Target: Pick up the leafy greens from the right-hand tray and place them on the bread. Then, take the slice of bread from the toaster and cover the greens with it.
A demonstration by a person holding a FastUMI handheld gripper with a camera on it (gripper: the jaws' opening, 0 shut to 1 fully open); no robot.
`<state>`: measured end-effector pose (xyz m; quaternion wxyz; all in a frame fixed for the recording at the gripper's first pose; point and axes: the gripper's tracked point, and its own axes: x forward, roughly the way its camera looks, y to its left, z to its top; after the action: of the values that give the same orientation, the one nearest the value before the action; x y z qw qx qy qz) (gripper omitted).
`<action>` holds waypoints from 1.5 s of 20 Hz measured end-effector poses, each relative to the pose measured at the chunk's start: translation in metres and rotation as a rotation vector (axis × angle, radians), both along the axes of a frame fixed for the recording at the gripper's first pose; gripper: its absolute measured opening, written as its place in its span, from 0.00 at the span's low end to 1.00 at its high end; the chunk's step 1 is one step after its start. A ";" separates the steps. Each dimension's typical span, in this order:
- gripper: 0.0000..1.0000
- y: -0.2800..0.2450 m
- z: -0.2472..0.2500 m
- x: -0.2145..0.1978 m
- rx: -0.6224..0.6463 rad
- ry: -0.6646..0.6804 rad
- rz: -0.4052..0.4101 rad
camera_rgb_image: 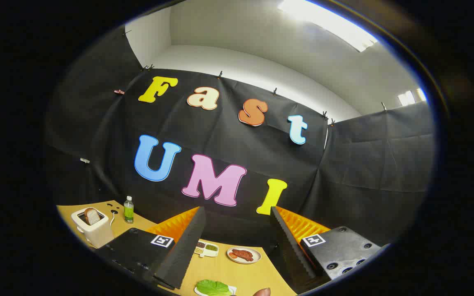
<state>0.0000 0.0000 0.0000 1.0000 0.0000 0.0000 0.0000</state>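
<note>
**Green leaf waiting between wide-spread fingers**

Wooden tabletop (220, 269) is stretching away under the gripper (237, 246), whose two fingers are standing wide apart, gripping nothing and hanging well above the surface. Far off to the left, the white toaster (93, 228) is holding a slice of bread (92, 215) upright in its slot, its brown crust poking clear of the top. That slice is looking stiff and dry but crumbly, so pinching it by the exposed upper edge, flat faces against the pads, is probably the safest hold, with a straight lift out. Beside the toaster a small green bottle (128, 209) is standing upright. Beyond the fingers, a round plate (244, 255) is carrying reddish-brown food, and just left of it a divided white dish (206, 248) is holding dark and green bits.

Nearest of all, between the fingers and below them, the leafy greens (213, 287) are lying on a small white tray (232, 290). They are looking bright, glossy, ruffled at the edge, and surely very light, limp and easy to tear; a gentle nip on a raised fold near the middle is likely serving best. A fingertip (262, 292) of a person is peeking in just right of the tray.
</note>
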 end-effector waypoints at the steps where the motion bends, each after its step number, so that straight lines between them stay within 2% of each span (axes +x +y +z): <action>1: 0.97 0.001 0.000 0.001 -0.004 0.000 0.004; 15: 0.97 -0.007 -0.001 0.001 -0.013 0.017 -0.002; 20: 0.97 0.000 -0.012 0.001 -0.007 0.043 0.030; 22: 0.97 0.009 -0.038 0.003 -0.006 0.114 0.089; 27: 0.97 0.034 -0.135 -0.002 0.018 0.348 0.307; 30: 0.97 0.031 -0.205 -0.005 0.017 0.464 0.365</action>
<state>-0.0052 0.0310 -0.2048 0.9567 0.0086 0.2289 0.1797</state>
